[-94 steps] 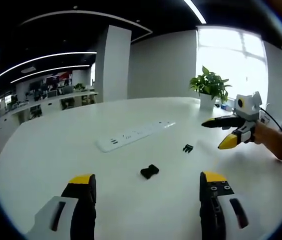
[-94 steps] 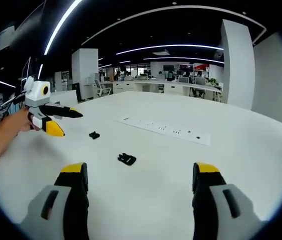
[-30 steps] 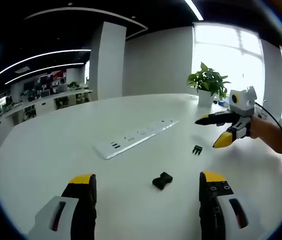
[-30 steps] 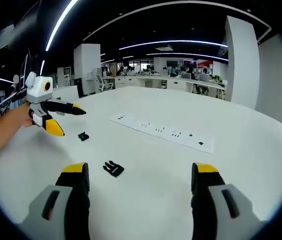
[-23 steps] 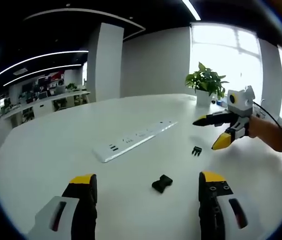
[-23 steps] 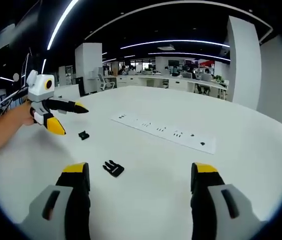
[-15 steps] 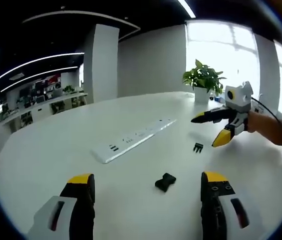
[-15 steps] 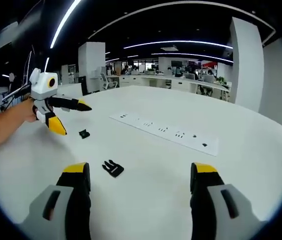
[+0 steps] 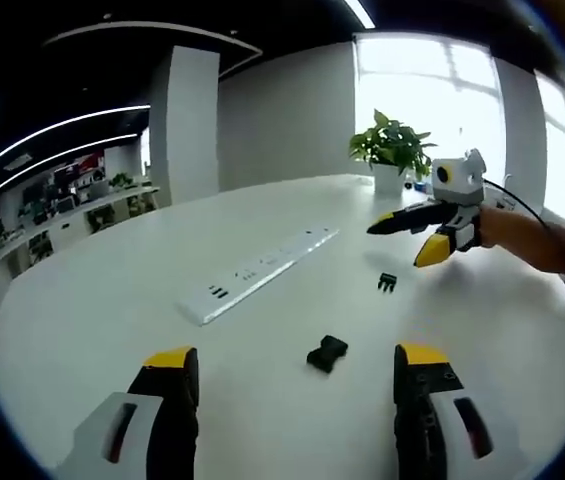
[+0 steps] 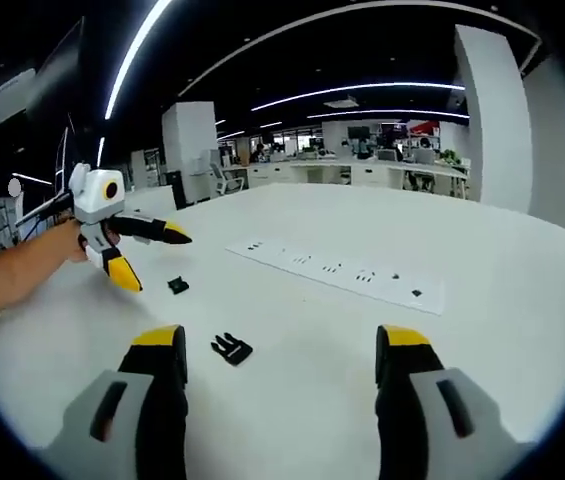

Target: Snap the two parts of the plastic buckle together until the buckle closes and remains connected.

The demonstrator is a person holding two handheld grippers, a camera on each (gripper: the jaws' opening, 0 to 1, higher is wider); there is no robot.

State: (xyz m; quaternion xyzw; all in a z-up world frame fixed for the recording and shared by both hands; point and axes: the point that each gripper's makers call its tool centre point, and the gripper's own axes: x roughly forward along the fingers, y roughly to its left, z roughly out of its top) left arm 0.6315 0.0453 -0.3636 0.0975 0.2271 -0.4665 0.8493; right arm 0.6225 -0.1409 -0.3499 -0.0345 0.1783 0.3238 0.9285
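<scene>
The left gripper (image 9: 297,390) hangs low at the near side, its yellow-tipped fingers (image 9: 170,360) spread wide and holding nothing. The right gripper (image 9: 407,238) is raised at the far right, fingers apart, held in a bare hand (image 9: 497,225) and forearm.

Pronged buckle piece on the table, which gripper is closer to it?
Right. The pronged buckle piece lies just ahead of the right gripper, by its left jaw. The left gripper hovers farther off, beside the socket piece.
</scene>
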